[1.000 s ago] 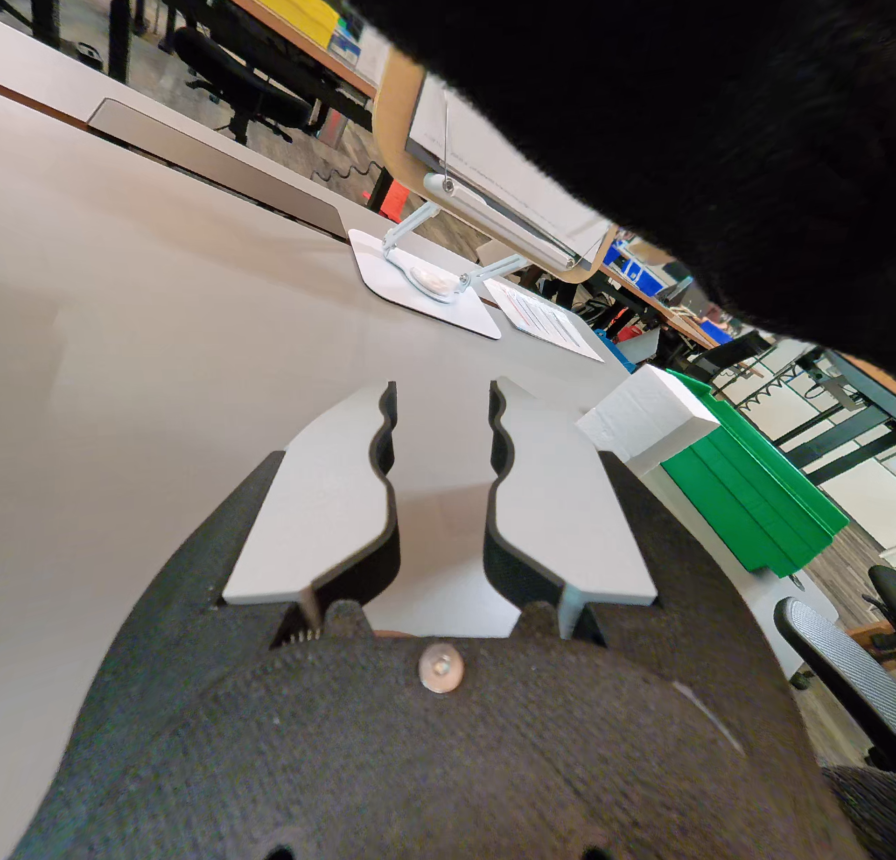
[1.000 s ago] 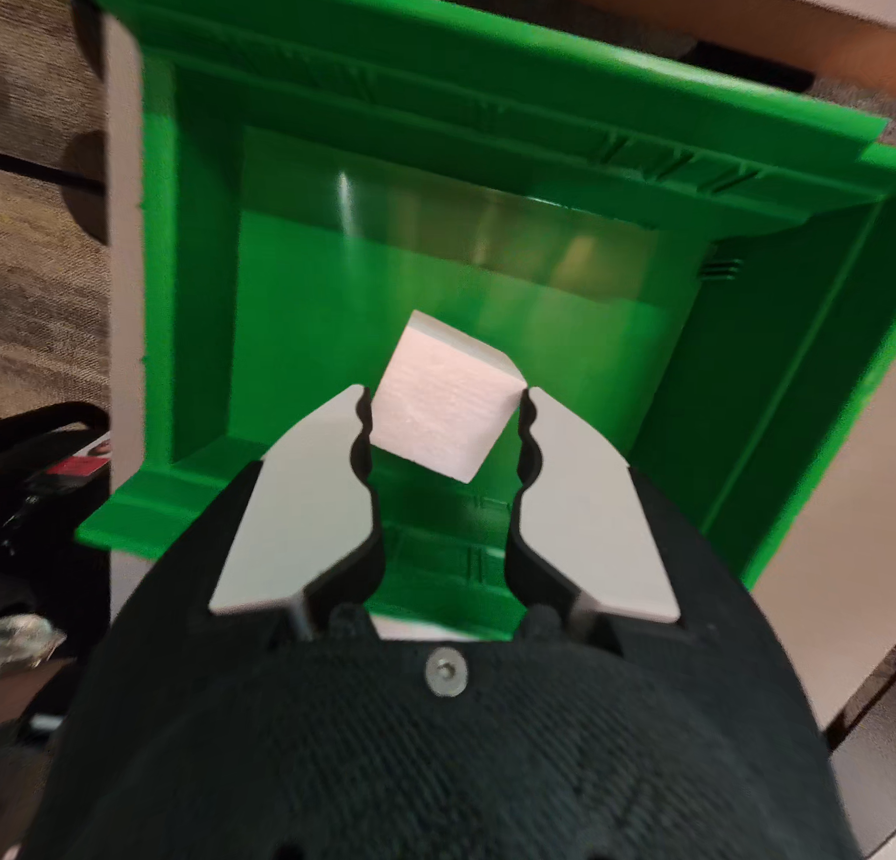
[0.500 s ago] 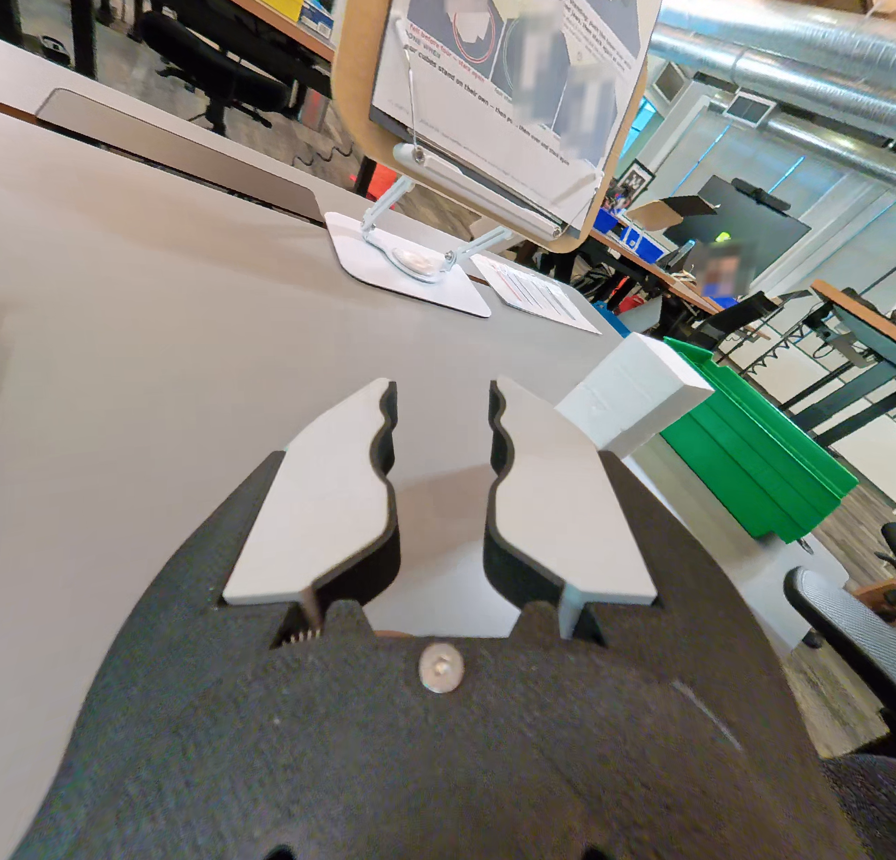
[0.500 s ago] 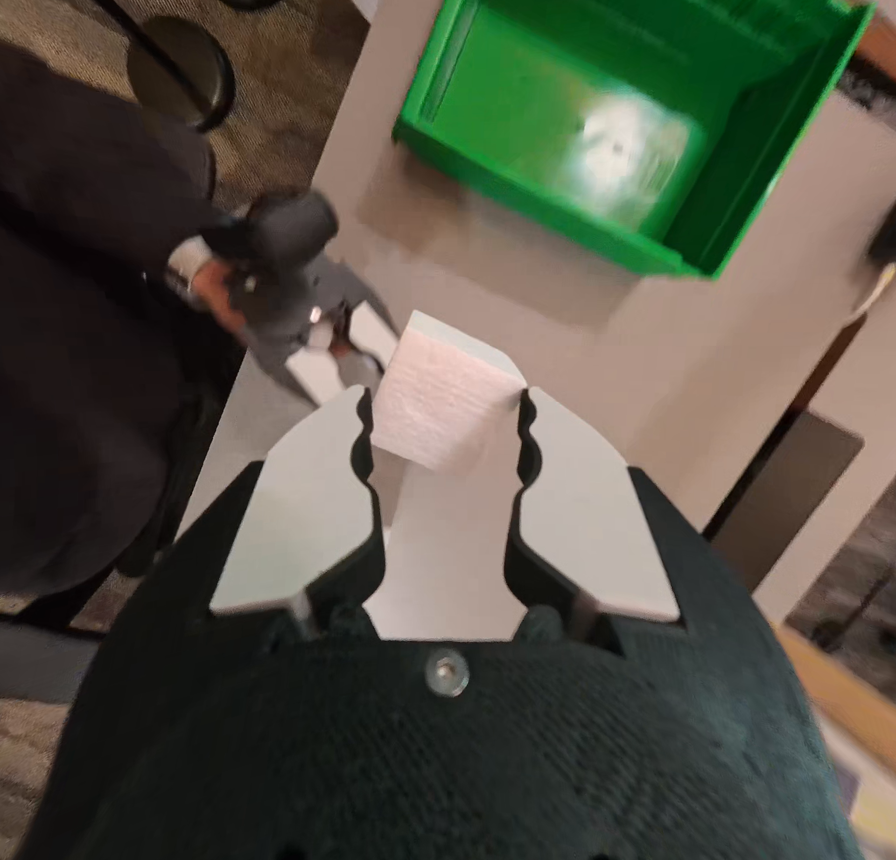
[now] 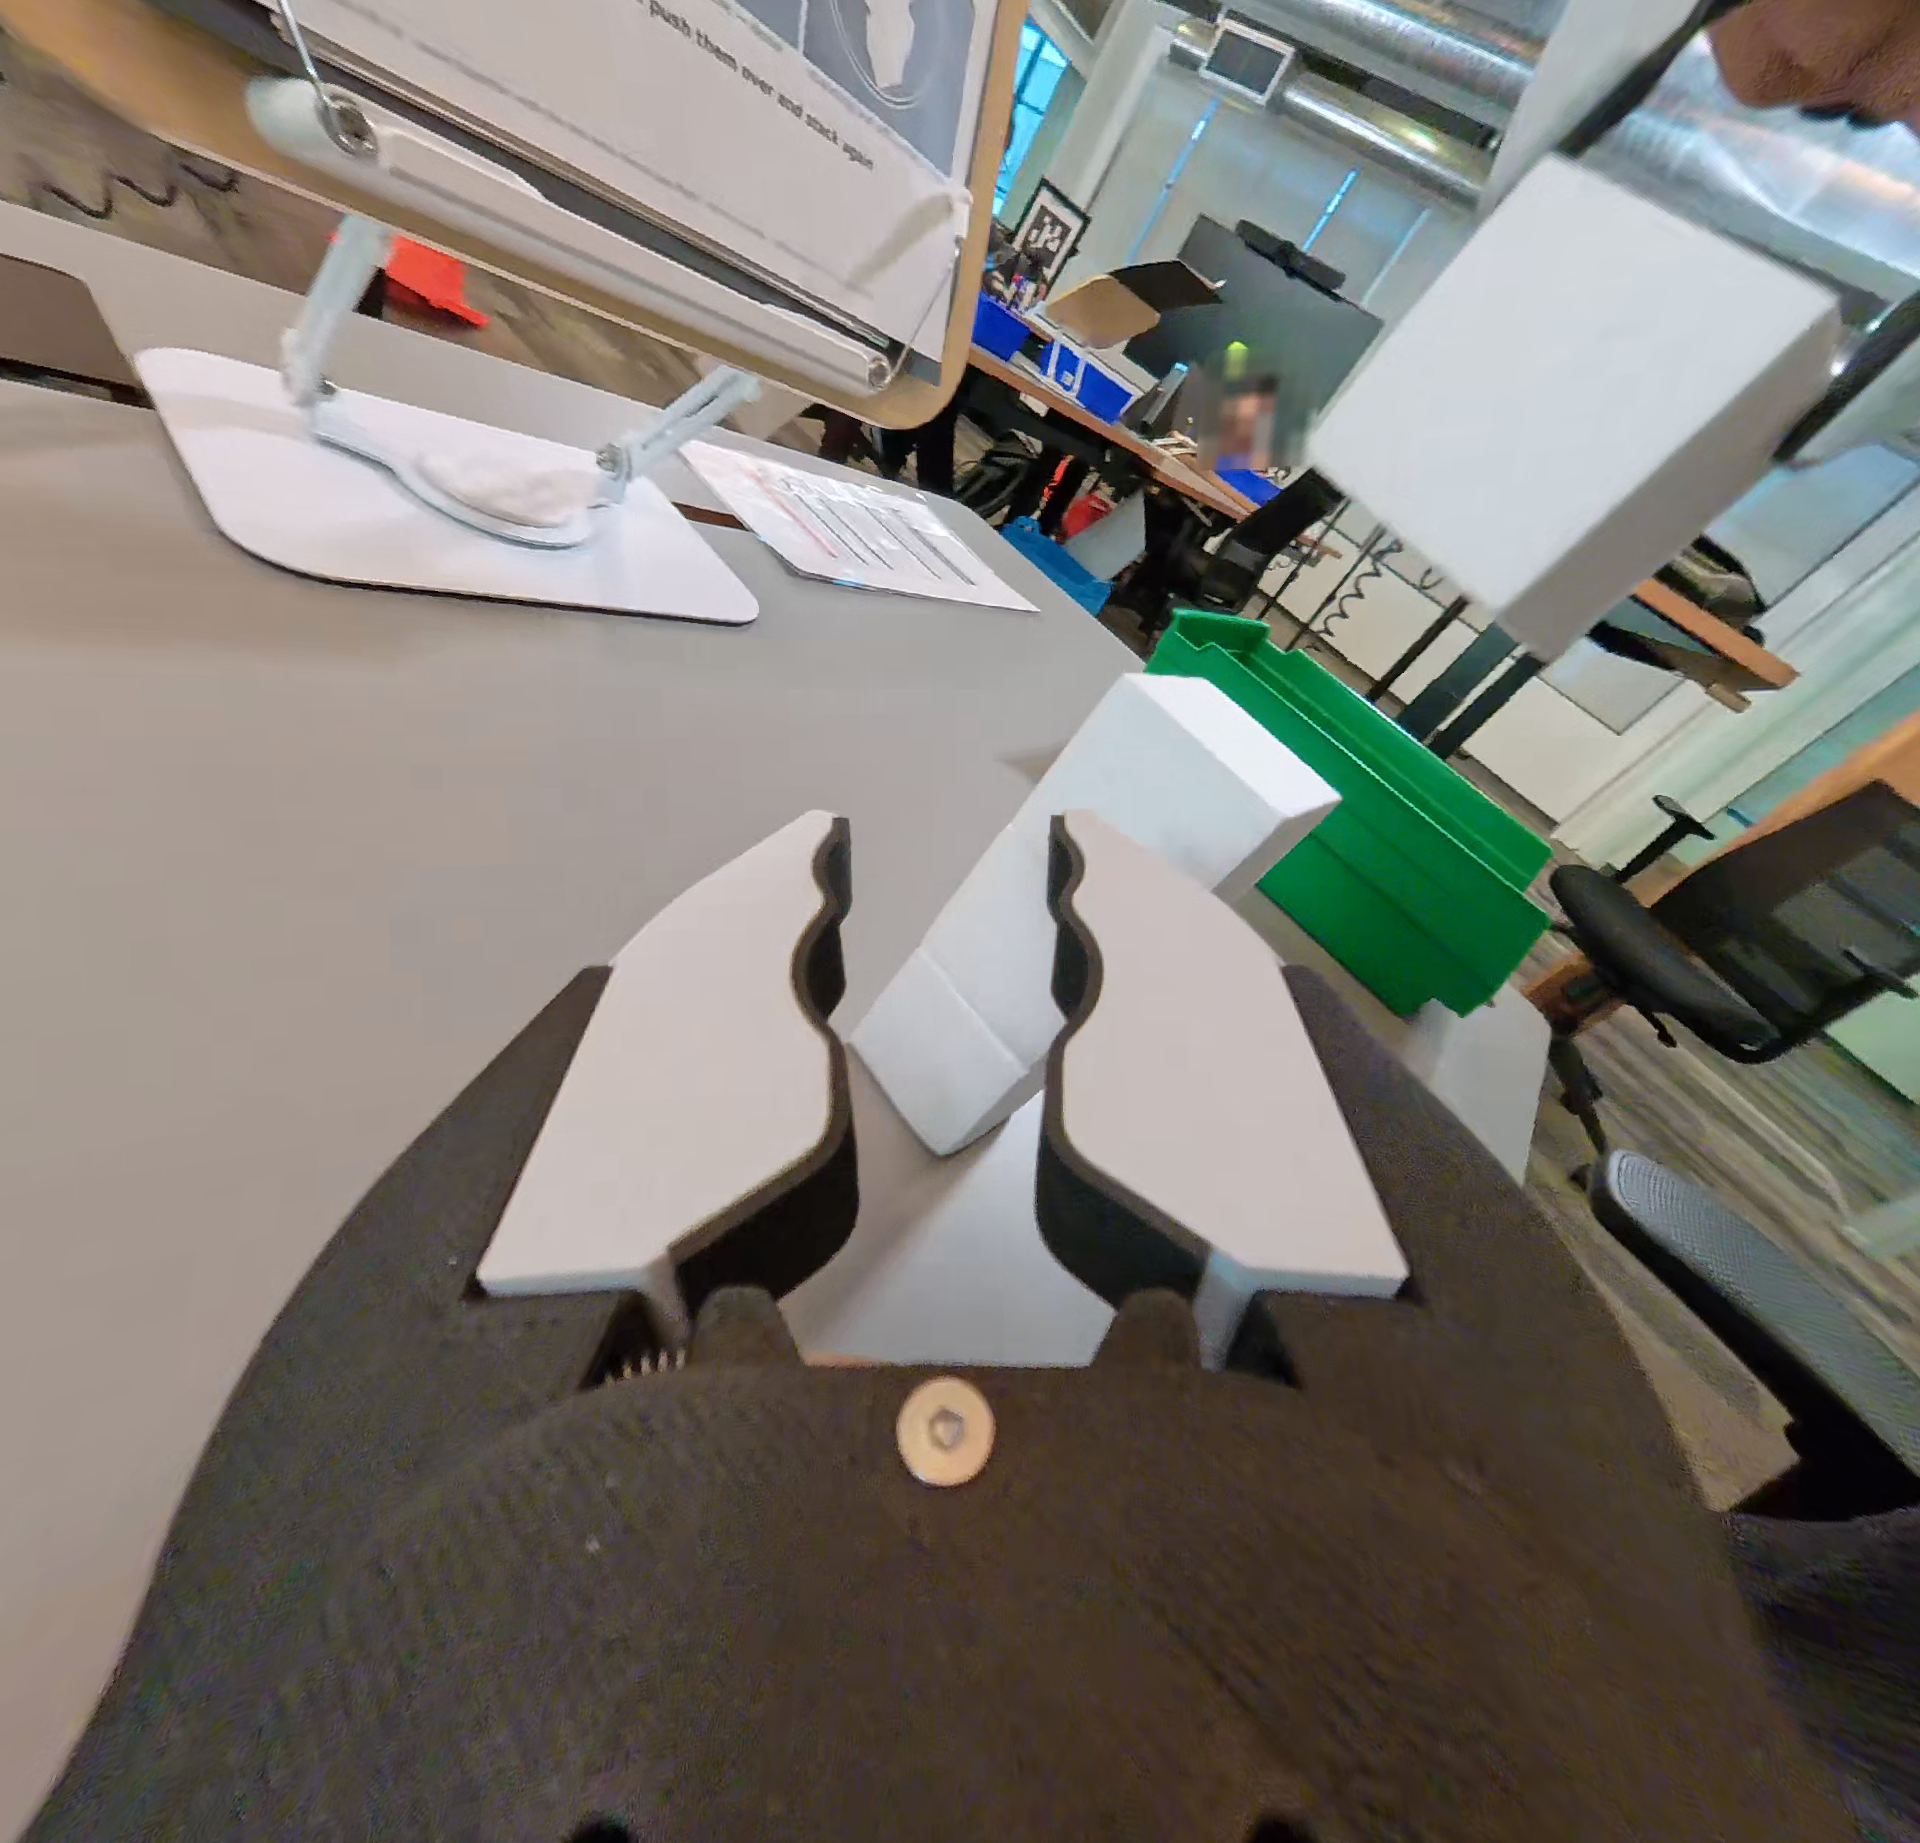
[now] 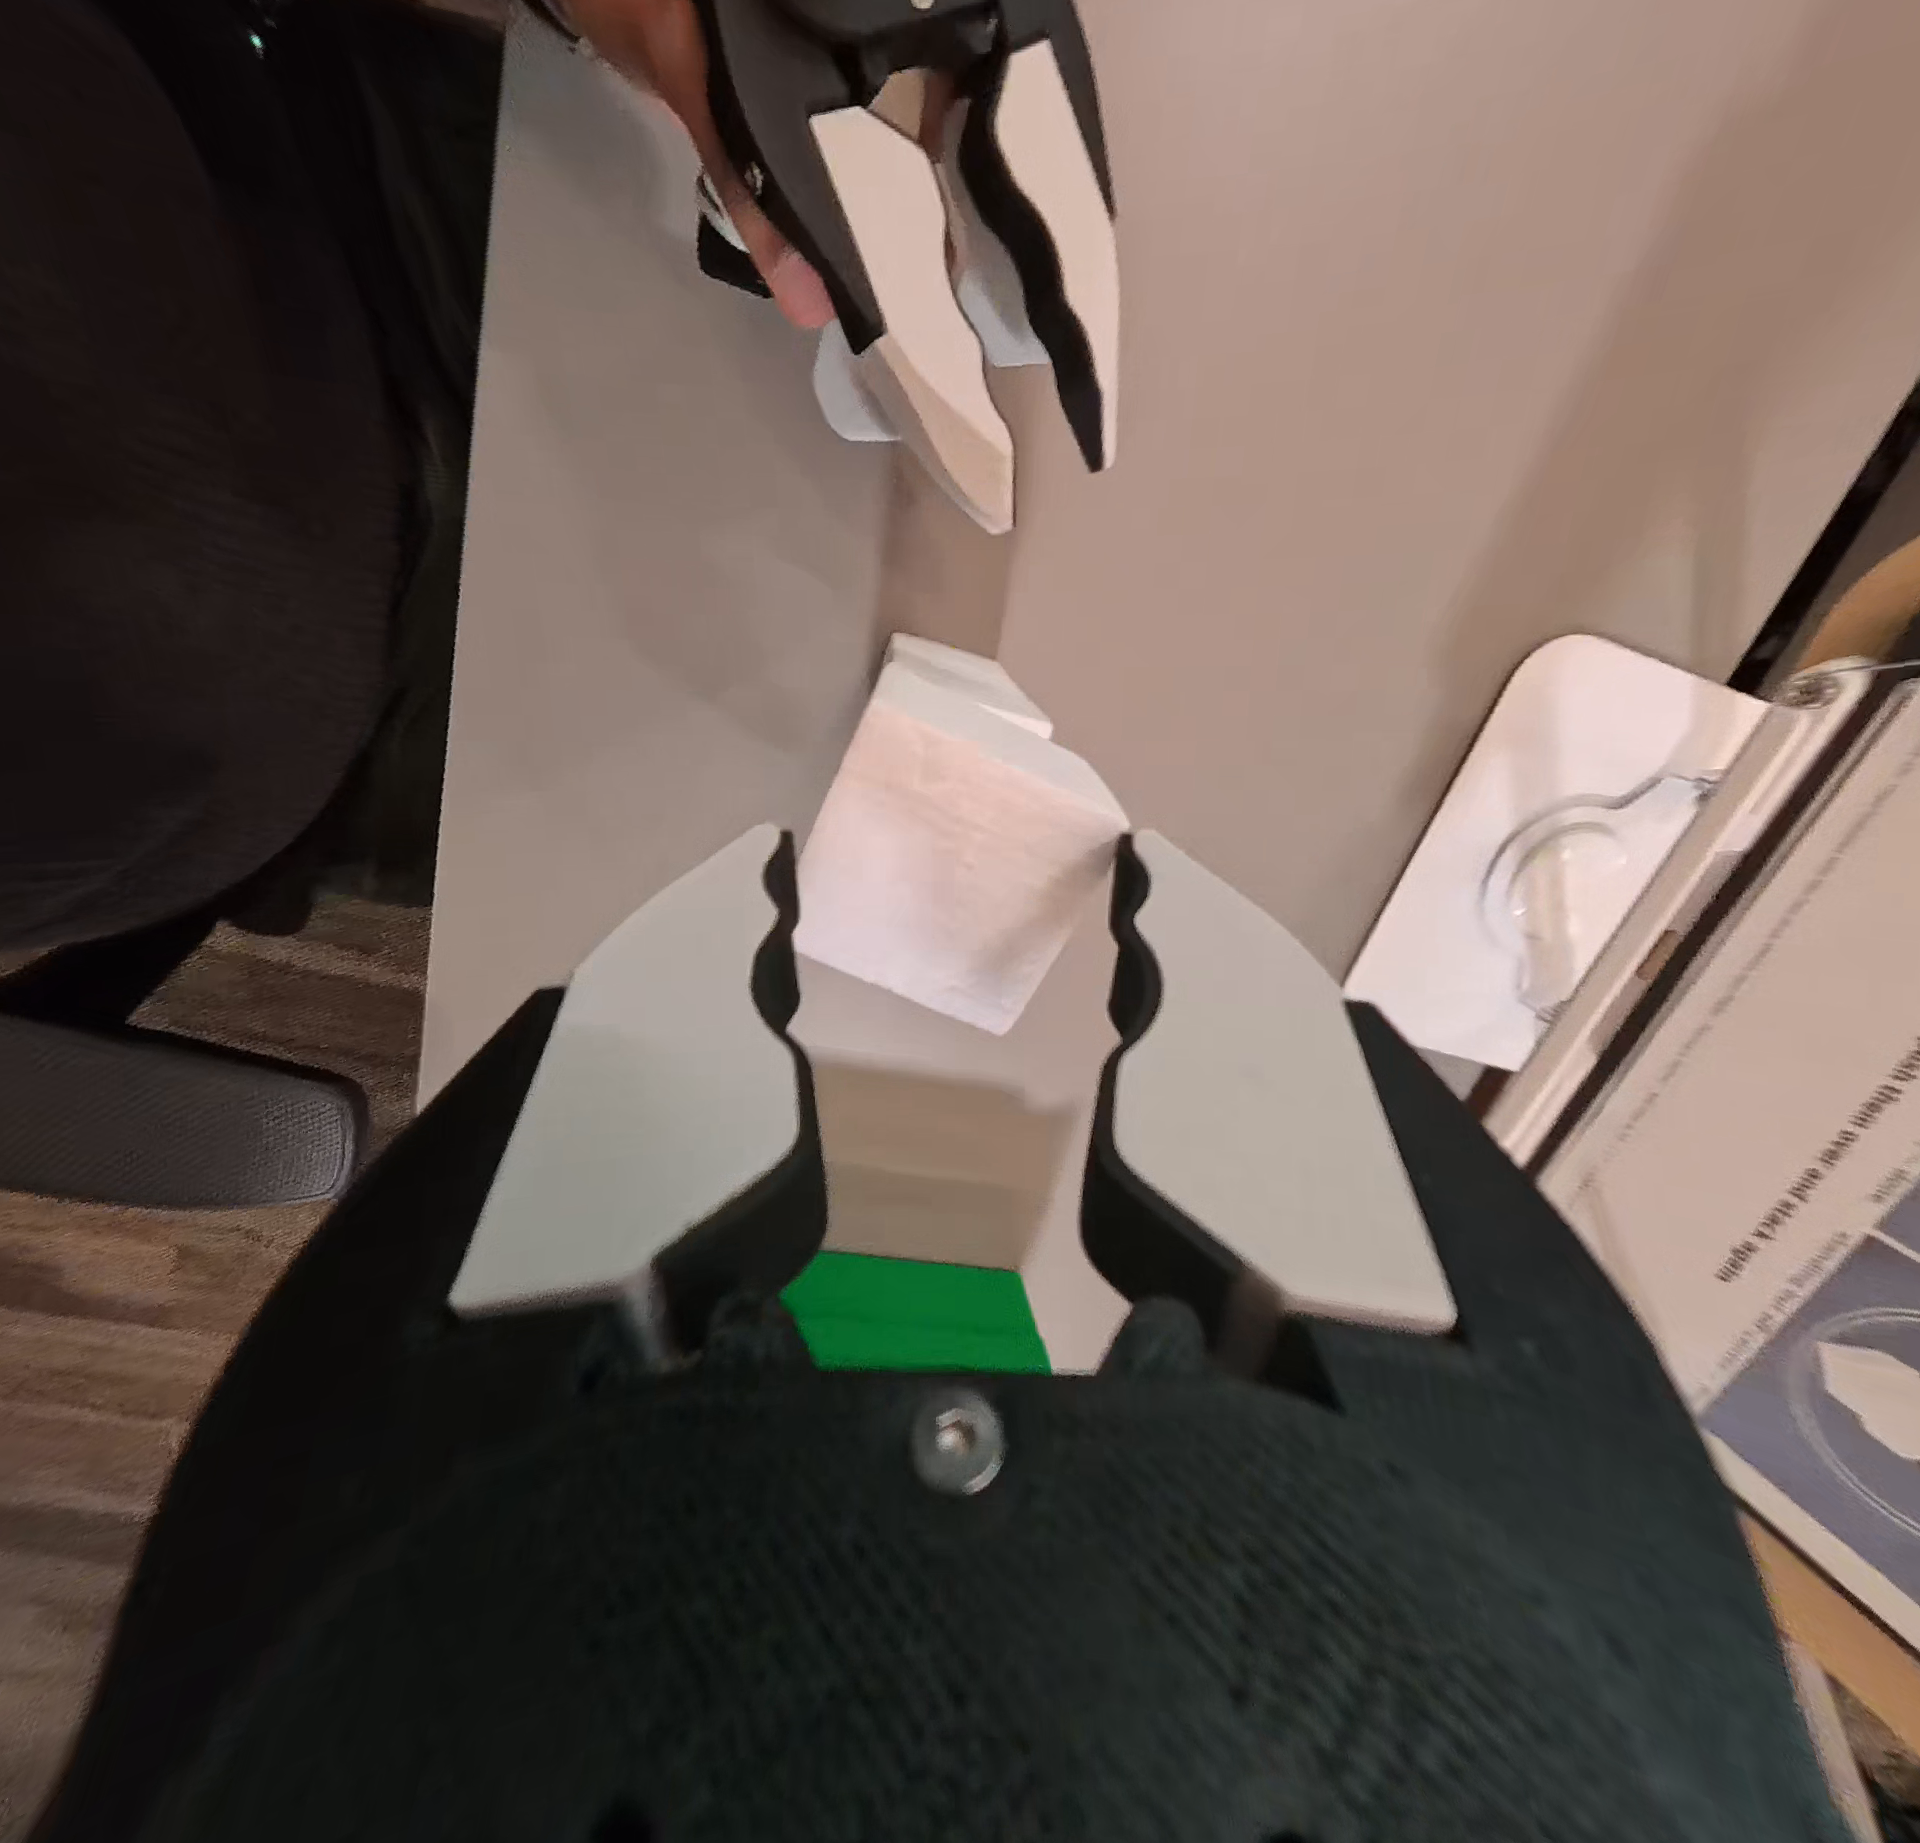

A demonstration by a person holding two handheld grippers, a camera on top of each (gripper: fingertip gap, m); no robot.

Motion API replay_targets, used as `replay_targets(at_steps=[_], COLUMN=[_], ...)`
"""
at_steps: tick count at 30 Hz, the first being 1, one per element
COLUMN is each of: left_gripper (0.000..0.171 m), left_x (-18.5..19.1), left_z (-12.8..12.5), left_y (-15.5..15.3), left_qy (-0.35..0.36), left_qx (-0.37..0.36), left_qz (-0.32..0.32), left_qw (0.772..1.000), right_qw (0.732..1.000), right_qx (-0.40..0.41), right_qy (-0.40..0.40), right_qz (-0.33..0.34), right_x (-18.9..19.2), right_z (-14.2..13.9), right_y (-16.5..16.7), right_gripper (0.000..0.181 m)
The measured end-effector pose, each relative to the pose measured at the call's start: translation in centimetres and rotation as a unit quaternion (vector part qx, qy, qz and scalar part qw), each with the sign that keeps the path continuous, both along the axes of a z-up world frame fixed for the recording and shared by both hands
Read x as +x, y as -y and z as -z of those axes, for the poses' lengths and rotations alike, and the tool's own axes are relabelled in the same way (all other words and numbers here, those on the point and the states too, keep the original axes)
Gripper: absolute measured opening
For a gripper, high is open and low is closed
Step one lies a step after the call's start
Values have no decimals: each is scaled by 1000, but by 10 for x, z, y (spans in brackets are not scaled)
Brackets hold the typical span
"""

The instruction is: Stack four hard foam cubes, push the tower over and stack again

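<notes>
The grey table [image 5: 312, 806] filled most of my left wrist view, with the green bin [image 5: 1392, 858] at its far edge and a document stand [image 5: 436, 515] behind. A tower of stacked foam cubes [image 5: 1091, 879] stood just beside the bin; I could not count them. My right gripper [image 6: 951, 848] held 1 white foam cube [image 6: 935, 889] pinched between its fingers, in the air above the tower. My left gripper [image 5: 945, 837] hung low near the tower's base, its fingers narrowly apart and gripping nothing.
</notes>
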State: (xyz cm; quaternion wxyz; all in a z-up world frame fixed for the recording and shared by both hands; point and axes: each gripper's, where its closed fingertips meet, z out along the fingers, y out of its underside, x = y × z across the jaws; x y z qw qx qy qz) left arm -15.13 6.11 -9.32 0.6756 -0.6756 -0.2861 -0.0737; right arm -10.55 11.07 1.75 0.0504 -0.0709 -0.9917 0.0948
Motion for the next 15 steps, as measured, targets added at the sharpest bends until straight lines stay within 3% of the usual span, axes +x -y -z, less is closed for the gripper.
replay_targets(at_steps=[6,15], left_gripper=[37,37], left_x=[2,-6], left_z=[2,1], left_y=[-13,2], left_qy=[4,32], left_qx=[-3,17], left_qz=[23,5], left_qw=[1000,999], right_qw=[999,995], right_qx=[17,38], right_qy=[40,47], right_qz=[-24,-76], right_x=[5,2], right_z=[22,35], right_y=[-2,-4], right_gripper=[59,59])
